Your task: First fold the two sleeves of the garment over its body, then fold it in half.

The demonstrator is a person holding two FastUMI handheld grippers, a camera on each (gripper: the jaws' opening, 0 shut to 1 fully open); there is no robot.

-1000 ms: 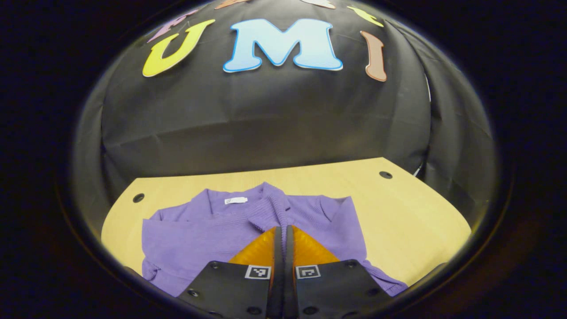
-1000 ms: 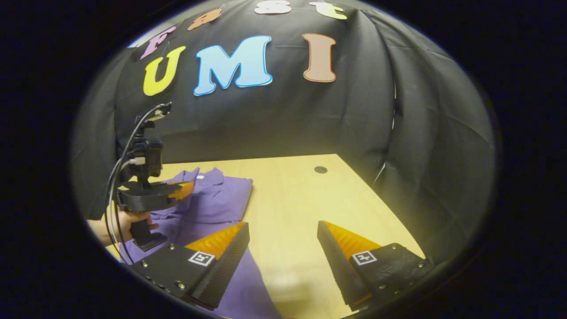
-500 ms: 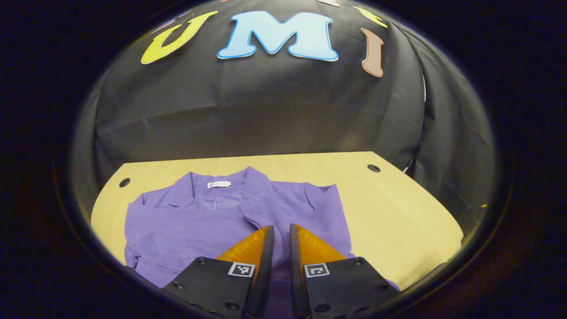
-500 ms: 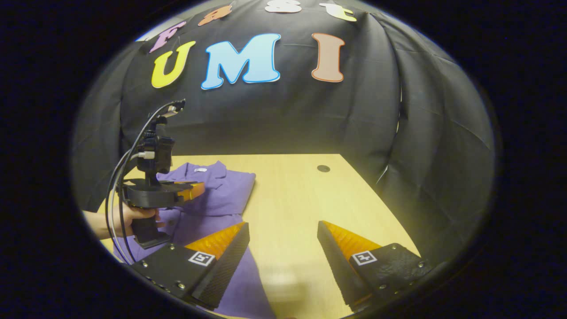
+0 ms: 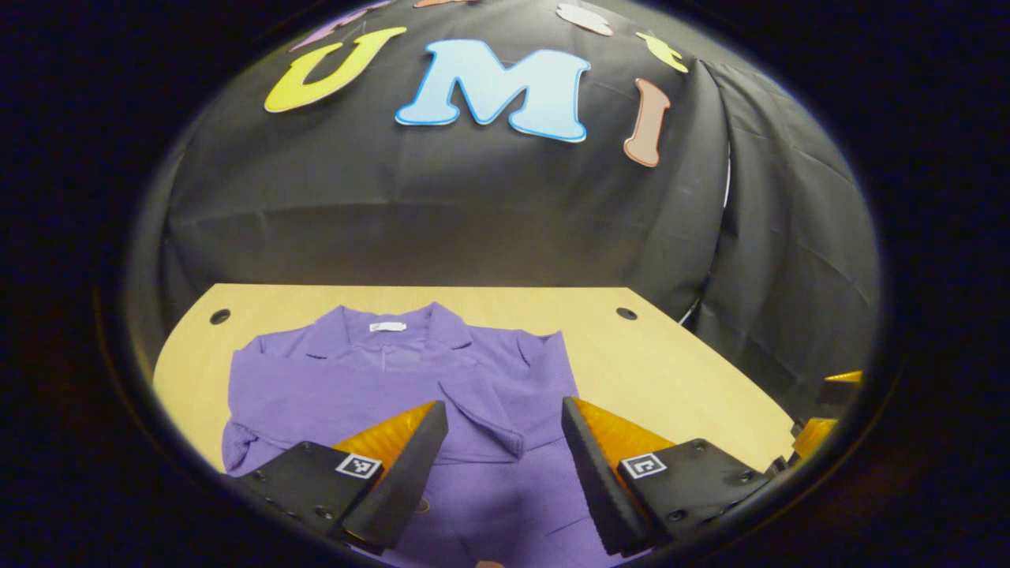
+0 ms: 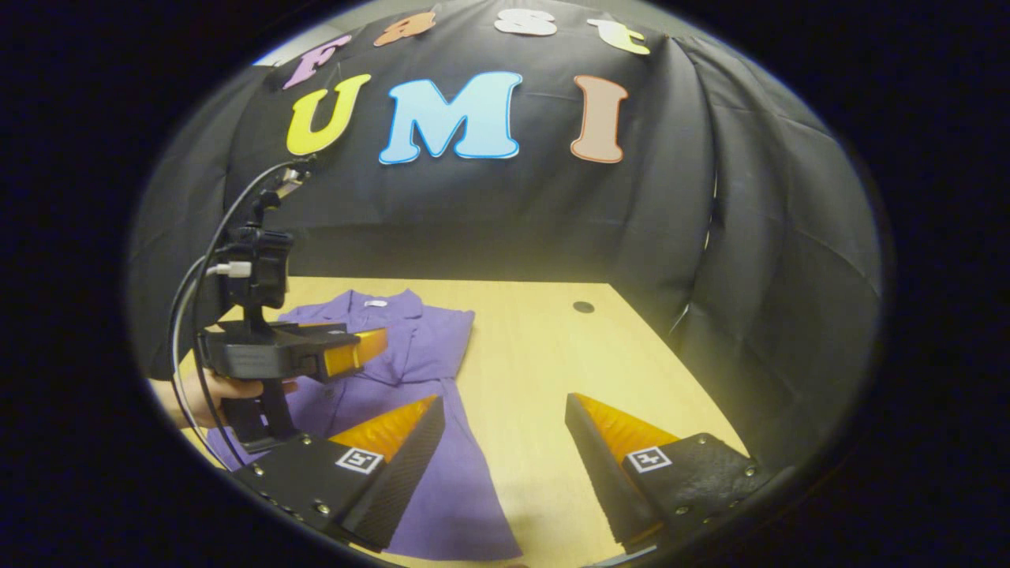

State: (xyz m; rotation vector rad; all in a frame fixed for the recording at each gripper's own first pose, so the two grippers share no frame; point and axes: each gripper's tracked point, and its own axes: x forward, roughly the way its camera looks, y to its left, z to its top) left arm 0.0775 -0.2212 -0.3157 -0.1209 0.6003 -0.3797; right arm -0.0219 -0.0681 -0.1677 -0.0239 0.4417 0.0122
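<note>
While your left gripper [image 5: 503, 430] hovers with fingers spread wide and empty, the purple garment [image 5: 379, 383] lies flat on the bench [image 5: 671, 363], low in the frame, reaching between them. Your right gripper [image 6: 505, 430] is likewise wide open, holding nothing, the garment [image 6: 410, 371] under its left finger.

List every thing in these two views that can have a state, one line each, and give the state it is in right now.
left gripper: open, holding nothing, above the garment.
right gripper: open, empty, over the table edge of the garment.
purple garment: flat on the table, collar up, sleeve folded across its body.
table: bearing the garment.
</note>
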